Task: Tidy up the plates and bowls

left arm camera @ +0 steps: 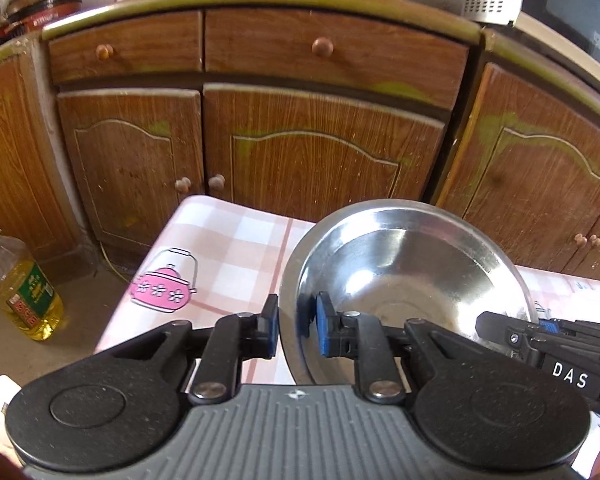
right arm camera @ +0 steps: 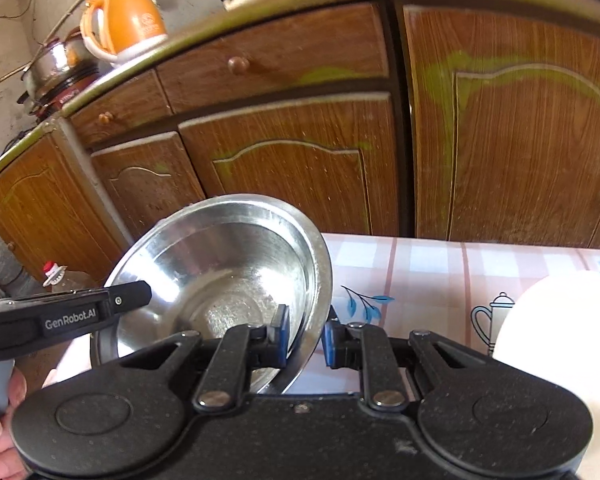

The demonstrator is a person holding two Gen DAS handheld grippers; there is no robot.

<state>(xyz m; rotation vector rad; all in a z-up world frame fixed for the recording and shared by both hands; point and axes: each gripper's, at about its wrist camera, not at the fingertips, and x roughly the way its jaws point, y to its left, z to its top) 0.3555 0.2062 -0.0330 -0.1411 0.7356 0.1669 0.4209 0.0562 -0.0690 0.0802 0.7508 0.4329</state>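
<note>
Gripping one steel bowl [left arm camera: 412, 276] from opposite sides, both claws are clamped on its rim. Left claw [left arm camera: 296, 330]: pads pinch the rim's left edge, one finger outside the wall, one inside. Right claw [right arm camera: 306, 338]: pads pinch the rim's right edge in the same way, one finger inside, one outside.

Bowl: empty, shiny, tilted, held between the two claws over the table [left arm camera: 228, 240]; whether its base touches the cloth cannot be told.

Table: covered with a pink-and-white checked cloth, under and ahead of both claws. A pink teapot print [left arm camera: 166, 286] lies left of the left claw; a blue leaf print [right arm camera: 366, 304] lies just right of the right claw.

White plate [right arm camera: 556, 320]: on the table, right of the right claw, apart from the bowl.

Hand [right arm camera: 2, 428]: on the left claw's handle, low left in the right wrist view.

Cabinets [left arm camera: 312, 160]: brown wood-grain doors and drawers, beyond the table ahead of both claws.

Oil bottle [left arm camera: 24, 288]: on the floor, far left of the left claw.

Orange kettle [right arm camera: 124, 20]: on the cabinet top, up and left of the right claw, beside a steel pot [right arm camera: 56, 64].
</note>
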